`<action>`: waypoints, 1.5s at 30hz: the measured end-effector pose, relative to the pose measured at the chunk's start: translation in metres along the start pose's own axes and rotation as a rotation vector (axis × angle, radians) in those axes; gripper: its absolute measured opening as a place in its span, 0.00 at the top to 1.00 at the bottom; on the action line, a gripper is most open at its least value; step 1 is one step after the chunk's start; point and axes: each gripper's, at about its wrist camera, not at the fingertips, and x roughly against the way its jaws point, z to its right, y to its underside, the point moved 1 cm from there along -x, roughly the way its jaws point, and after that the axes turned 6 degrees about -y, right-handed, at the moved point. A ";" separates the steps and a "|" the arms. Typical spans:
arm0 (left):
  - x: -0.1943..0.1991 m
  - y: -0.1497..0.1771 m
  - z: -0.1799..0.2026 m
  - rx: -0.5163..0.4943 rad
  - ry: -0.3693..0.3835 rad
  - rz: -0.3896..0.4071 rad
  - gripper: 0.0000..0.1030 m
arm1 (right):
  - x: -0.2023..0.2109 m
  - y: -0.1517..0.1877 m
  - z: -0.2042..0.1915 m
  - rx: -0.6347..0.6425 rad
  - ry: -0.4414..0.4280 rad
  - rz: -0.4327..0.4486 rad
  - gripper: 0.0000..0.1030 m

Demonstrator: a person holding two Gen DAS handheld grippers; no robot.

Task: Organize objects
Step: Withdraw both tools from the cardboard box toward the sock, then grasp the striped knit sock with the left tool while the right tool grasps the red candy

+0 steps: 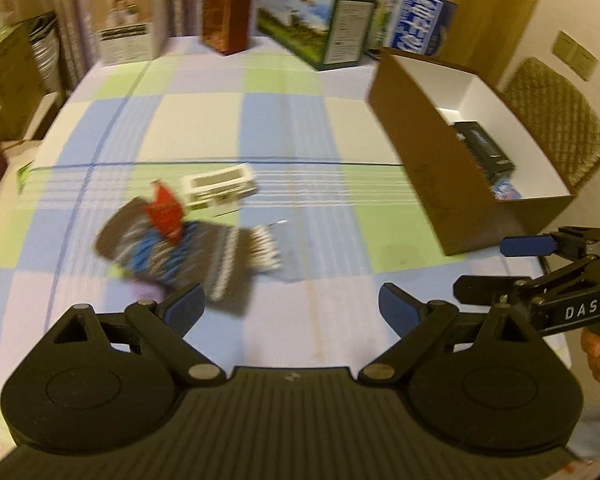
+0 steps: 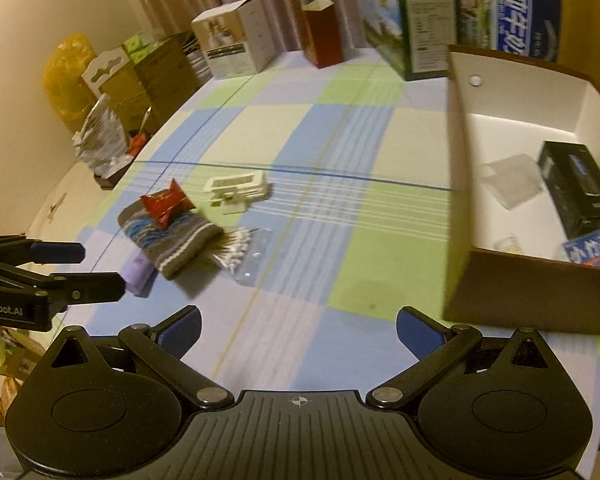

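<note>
Clutter sits left of the brown cardboard box (image 2: 460,184) on the checked surface (image 2: 300,140): a striped sock (image 2: 176,240) with a red packet (image 2: 165,204) on top, a white clip (image 2: 238,188) just behind, cotton swabs (image 2: 236,250) touching its cuff. Left gripper (image 1: 290,312) and right gripper (image 2: 298,330) hover near, jaws spread, holding nothing. A black box (image 2: 580,194) lies inside the cardboard box.
</note>
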 end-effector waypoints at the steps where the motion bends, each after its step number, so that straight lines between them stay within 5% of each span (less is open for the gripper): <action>1: 0.001 0.002 -0.007 0.008 -0.011 0.001 0.11 | -0.004 -0.001 -0.003 0.002 -0.002 -0.003 0.02; 13: 0.003 0.016 -0.076 0.106 -0.120 0.005 0.11 | -0.042 -0.009 -0.033 0.035 -0.002 0.008 0.02; 23: -0.012 0.009 -0.112 0.132 -0.139 0.004 0.13 | -0.073 -0.027 -0.066 0.078 -0.018 0.064 0.03; 33: -0.037 -0.013 -0.142 0.124 -0.146 0.007 0.16 | -0.118 -0.047 -0.105 0.156 -0.067 0.089 0.32; 45: -0.072 -0.036 -0.161 0.100 -0.133 -0.025 0.16 | -0.165 -0.065 -0.122 0.189 -0.084 0.059 0.43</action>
